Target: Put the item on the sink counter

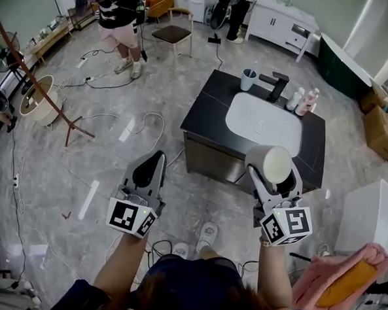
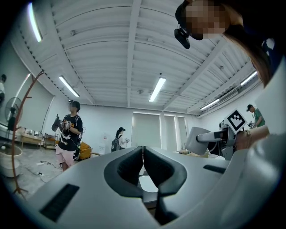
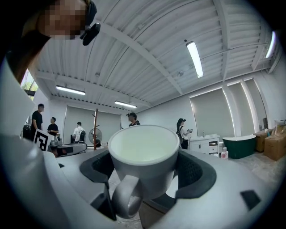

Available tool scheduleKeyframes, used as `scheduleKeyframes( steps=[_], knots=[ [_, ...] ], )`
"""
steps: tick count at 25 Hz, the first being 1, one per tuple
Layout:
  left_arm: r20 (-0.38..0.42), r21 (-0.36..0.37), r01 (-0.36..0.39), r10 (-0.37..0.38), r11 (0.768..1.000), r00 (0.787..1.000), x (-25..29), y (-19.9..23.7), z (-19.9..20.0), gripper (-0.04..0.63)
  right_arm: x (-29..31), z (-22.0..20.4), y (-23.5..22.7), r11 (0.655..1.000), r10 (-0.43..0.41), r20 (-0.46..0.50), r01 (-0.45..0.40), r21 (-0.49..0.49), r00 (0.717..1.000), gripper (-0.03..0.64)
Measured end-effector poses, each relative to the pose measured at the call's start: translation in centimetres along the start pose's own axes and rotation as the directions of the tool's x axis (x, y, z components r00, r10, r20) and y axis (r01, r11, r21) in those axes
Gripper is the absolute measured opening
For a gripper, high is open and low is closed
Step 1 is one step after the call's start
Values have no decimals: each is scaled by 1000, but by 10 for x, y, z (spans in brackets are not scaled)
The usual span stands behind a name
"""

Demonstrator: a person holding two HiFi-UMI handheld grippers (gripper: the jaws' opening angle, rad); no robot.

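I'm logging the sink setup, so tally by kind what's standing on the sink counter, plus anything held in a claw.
Cup on the sink counter: 1
Bottles: 2
Faucet: 1
White mug, held in the right claw: 1
Total: 5

A grey marble-tiled floor strewn with cables; wooden chair, white cabinet and coat stand under ceiling strip lights.

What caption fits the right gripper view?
The right gripper clamps an empty white ceramic mug, handle facing the camera.
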State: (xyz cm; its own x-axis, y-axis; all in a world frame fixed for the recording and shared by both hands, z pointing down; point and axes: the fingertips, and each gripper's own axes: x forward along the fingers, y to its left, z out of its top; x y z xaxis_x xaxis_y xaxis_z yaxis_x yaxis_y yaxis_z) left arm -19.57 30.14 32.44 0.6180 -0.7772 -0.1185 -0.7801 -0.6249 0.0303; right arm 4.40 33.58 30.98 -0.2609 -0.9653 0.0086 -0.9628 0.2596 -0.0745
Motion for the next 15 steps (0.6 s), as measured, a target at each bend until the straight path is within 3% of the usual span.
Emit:
scheduleKeyframes(
  steps=[9, 15],
  knots=[
    [16, 14, -80, 80, 997, 997, 81, -9, -8, 23, 50, 8, -73, 996, 87, -2, -87, -7, 996, 430],
    [27, 22, -103, 102, 994, 994, 110, -22, -9, 23, 66, 8, -97, 992, 129, -2, -129, -4, 992, 430]
  ],
)
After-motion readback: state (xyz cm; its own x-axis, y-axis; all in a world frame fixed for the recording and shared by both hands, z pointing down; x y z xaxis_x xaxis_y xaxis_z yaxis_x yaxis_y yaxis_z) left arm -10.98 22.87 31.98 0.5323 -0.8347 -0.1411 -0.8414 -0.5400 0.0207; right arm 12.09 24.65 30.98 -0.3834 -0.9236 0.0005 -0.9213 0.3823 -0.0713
